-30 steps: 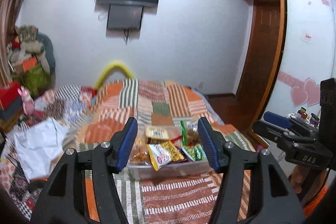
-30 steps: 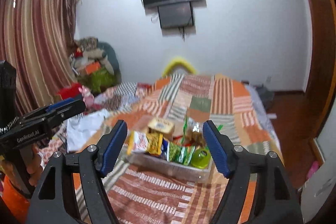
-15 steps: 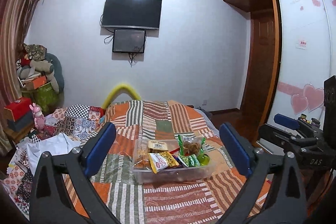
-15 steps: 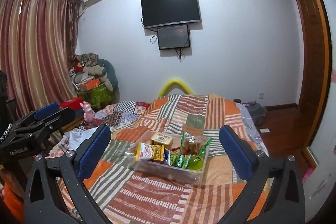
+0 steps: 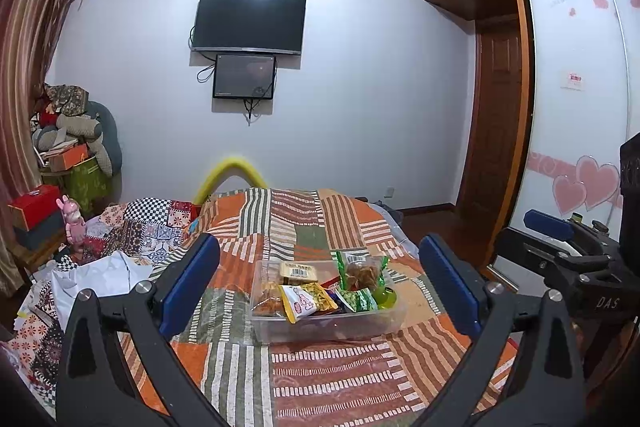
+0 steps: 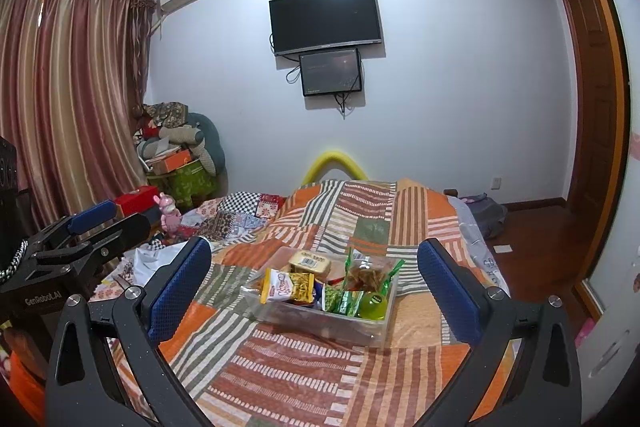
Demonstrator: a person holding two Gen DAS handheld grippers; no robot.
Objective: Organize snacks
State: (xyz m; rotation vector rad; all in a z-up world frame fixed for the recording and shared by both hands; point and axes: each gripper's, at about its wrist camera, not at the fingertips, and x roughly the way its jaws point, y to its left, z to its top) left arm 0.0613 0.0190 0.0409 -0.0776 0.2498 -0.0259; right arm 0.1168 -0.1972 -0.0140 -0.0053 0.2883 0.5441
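a clear plastic bin of snacks sits on the striped patchwork bedspread, ahead at about 12 o'clock of both grippers and well apart from them. the left gripper and the right gripper both have their blue-padded fingers spread wide with nothing grasped. inside the bin, a yellow snack packet lies at 9 o'clock and a green round container at 3 o'clock.

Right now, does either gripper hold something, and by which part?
Nothing is held. The left gripper and right gripper are open and empty, short of the clear plastic snack box.
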